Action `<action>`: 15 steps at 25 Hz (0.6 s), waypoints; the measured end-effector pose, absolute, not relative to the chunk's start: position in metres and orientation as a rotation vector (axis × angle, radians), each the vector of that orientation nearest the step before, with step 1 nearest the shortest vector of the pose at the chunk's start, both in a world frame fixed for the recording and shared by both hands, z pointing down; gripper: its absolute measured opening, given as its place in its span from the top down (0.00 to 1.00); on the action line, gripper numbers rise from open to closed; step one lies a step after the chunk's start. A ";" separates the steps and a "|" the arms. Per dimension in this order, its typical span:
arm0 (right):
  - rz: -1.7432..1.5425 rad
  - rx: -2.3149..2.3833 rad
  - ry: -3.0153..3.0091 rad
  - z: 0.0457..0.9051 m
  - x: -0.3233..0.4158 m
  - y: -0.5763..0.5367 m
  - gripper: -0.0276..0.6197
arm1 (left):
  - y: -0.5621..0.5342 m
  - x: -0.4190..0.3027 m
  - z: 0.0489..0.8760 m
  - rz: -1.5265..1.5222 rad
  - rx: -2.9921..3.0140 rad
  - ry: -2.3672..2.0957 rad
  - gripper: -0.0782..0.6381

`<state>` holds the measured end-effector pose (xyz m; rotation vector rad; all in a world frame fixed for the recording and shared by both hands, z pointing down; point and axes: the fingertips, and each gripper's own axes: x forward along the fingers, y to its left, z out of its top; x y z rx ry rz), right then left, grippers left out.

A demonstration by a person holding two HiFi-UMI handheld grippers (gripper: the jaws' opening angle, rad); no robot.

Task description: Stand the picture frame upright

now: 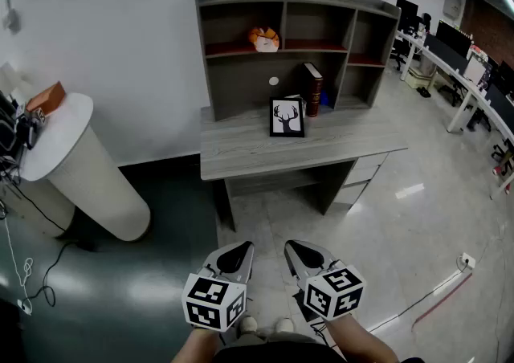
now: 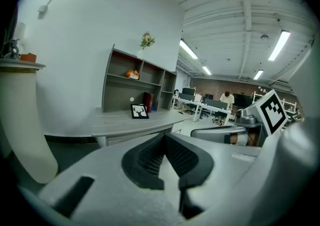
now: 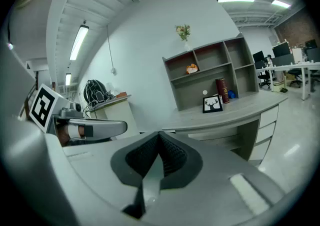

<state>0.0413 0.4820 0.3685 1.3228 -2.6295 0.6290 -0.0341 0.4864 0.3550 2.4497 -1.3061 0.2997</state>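
In an office, the desk (image 1: 241,152) at upper centre carries the picture frame (image 1: 287,118), seemingly already upright, well apart from the left tongs (image 1: 235,251) and right tongs (image 1: 299,250), both clenched empty at the bottom; approach first, opening only near it.

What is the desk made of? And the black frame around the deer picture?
The desk looks like wood board with a matte grey finish: faint grain streaks run along its top. The picture frame has a plain black border, smooth and even. It may be painted wood or plastic, but it is too small here to tell.
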 end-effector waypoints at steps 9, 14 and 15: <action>0.680 1.320 -2.662 0.366 0.061 0.481 0.96 | 0.485 -0.016 0.362 0.304 2.426 -1.314 0.90; 0.678 1.310 -2.663 0.368 0.081 0.479 0.96 | 0.482 0.003 0.366 0.309 2.417 -1.330 0.90; 0.677 1.306 -2.663 0.369 0.085 0.479 0.96 | 0.482 0.008 0.367 0.312 2.416 -1.334 0.90</action>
